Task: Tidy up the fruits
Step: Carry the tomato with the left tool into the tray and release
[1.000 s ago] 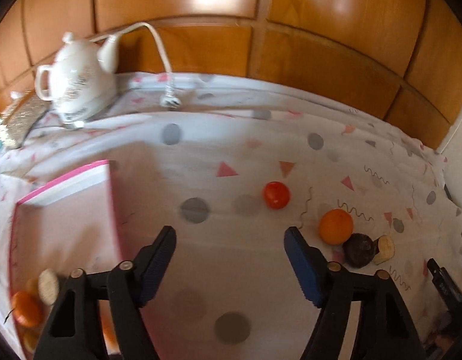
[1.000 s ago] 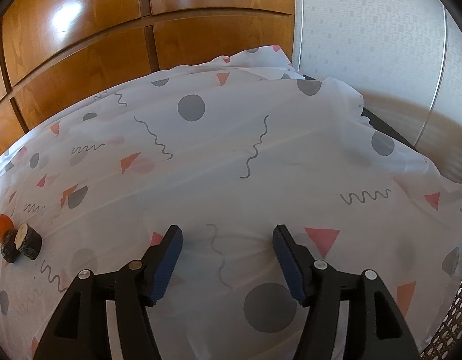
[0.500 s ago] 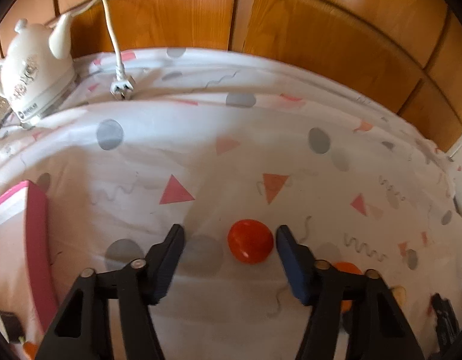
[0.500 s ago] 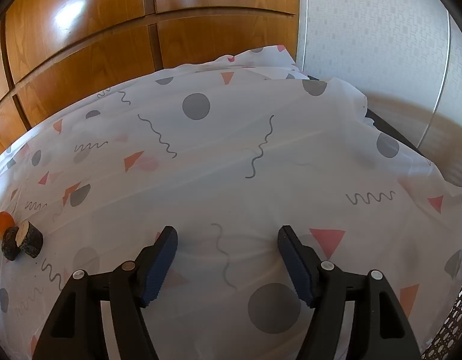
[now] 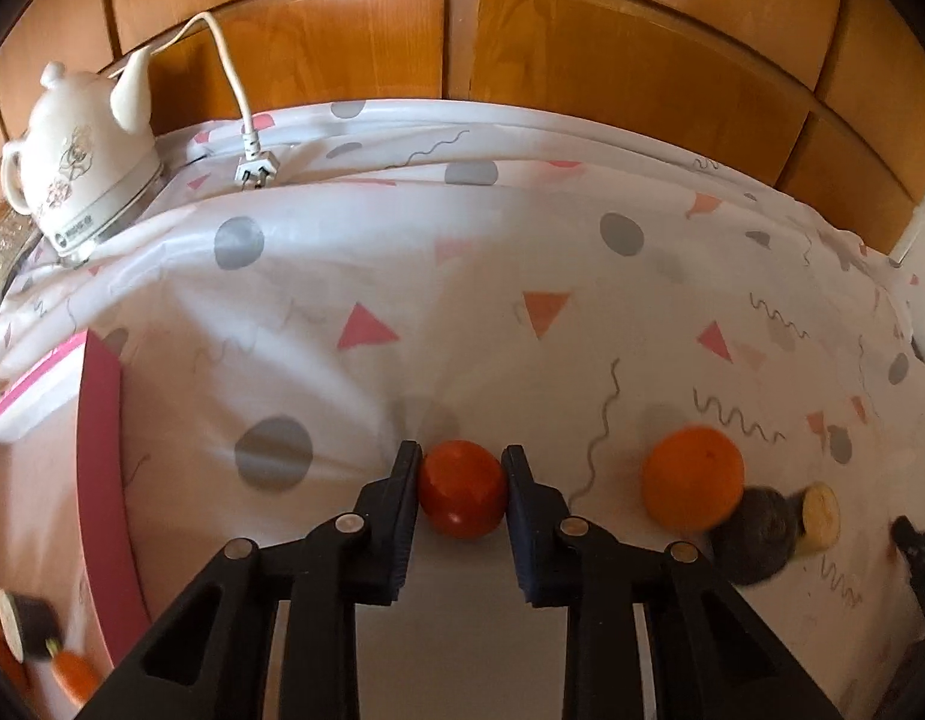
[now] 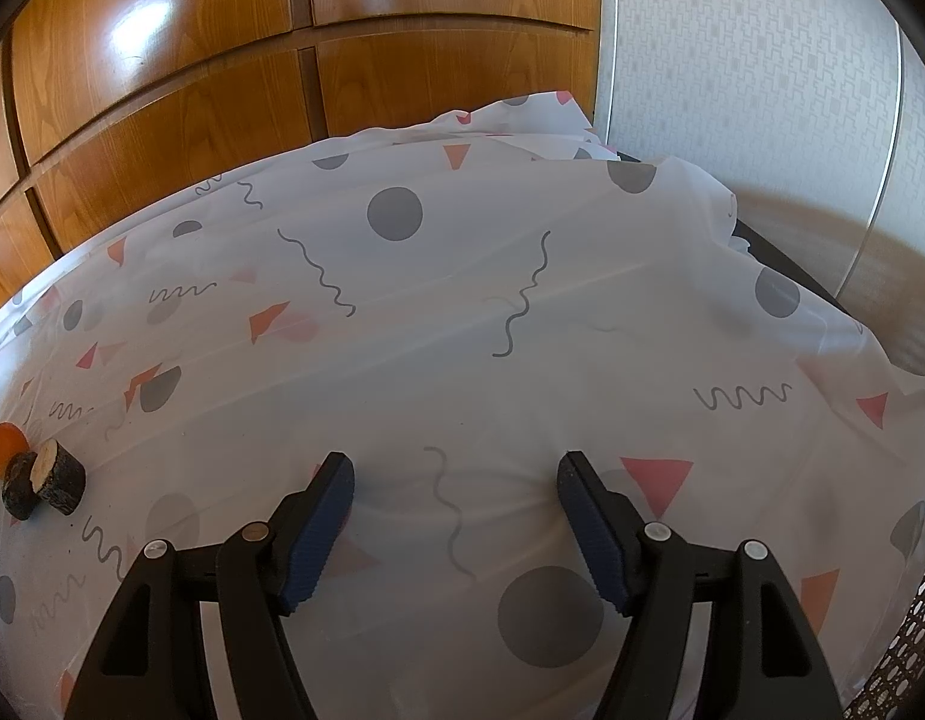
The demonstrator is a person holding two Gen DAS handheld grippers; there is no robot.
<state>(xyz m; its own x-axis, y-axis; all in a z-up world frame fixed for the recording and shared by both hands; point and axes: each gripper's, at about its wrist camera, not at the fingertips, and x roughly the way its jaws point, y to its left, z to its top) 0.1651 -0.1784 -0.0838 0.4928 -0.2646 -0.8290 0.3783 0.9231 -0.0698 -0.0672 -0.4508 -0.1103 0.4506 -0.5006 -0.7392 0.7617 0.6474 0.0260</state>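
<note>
Patterned cloth (image 5: 462,276) covers the table, where the left gripper (image 5: 461,483) pinches a smooth, likely soft-skinned red tomato (image 5: 461,495) across its middle near centre, right gripper (image 6: 453,516) spread empty.

Bright daylight, fisheye warp, cabinet glare

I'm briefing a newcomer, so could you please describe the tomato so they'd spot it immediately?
On the patterned cloth, right of the pink tray, lies the tomato. It is the smooth red ball, left of the larger orange.
</note>
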